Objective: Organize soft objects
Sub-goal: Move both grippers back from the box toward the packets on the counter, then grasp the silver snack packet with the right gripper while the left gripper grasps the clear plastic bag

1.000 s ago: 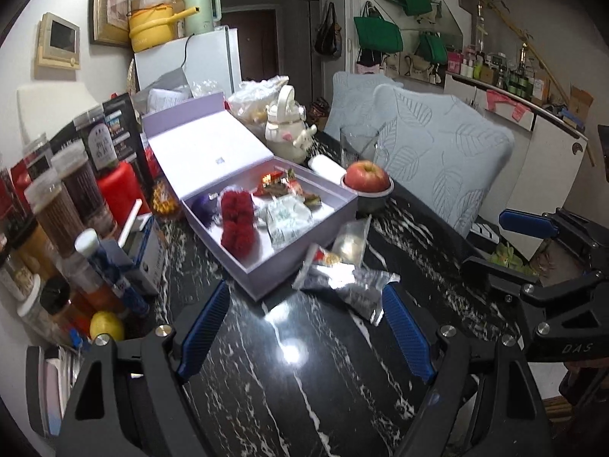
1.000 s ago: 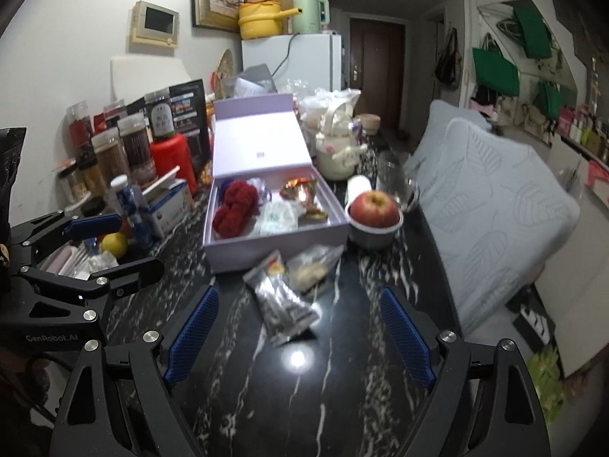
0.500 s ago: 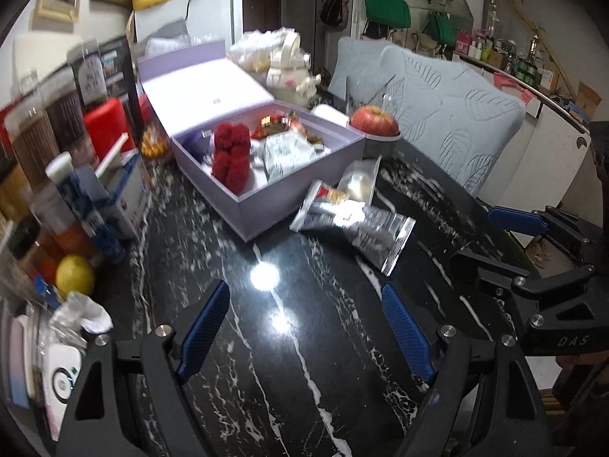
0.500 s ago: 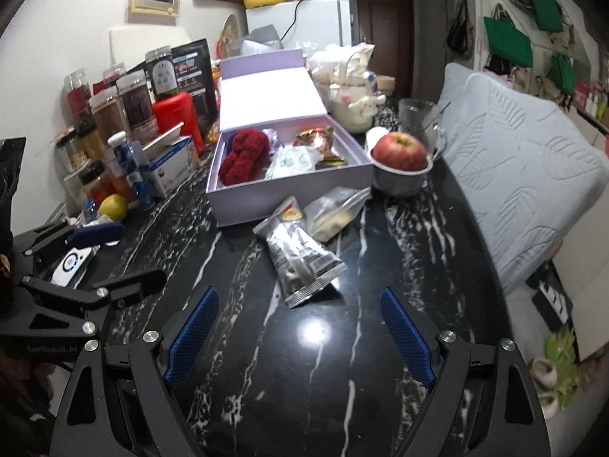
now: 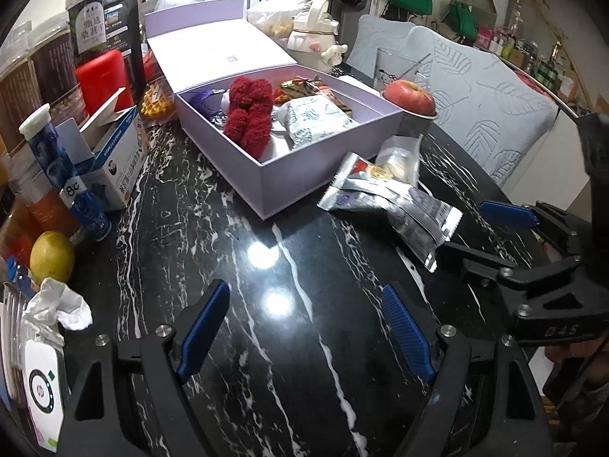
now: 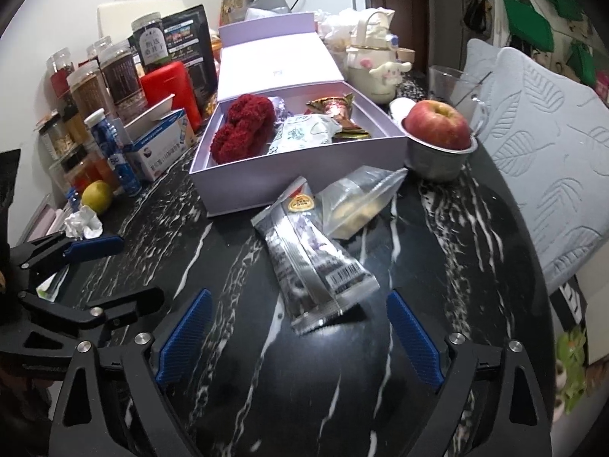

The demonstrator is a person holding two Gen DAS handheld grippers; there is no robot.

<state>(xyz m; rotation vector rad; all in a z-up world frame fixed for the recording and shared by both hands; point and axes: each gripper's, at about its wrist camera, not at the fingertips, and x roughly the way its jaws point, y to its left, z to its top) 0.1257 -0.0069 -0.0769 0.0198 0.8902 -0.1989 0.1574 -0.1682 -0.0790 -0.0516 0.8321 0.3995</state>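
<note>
Right wrist view shows my right gripper [image 6: 297,339] much nearer to the silver snack bag [image 6: 310,262] than it was a second ago. The bag now lies just past the blue fingers [image 6: 413,348], which are spread wide and hold nothing. I think the next job is to pinch this bag and put it in the purple box [image 6: 300,179].

My left gripper [image 5: 304,331] has come lower and closer to the black table [image 5: 247,342] too. It is wide open and empty, over bare table near the box's corner.

The box is open on the far side of the bag. Inside are a red fluffy thing [image 6: 243,129], a white soft pack [image 6: 304,137] and a shiny candy wrapper [image 6: 337,114]. There is some room left at the near end.

A clear bag [image 6: 359,200] lies partly on the silver bag's far end, so it may get dragged along. To the right, an apple [image 6: 437,123] sits in a metal bowl [image 6: 437,162], close to the clear bag. On the left stand a blue tube [image 5: 62,175], a small carton [image 5: 114,163] and a lemon [image 5: 51,257].
</note>
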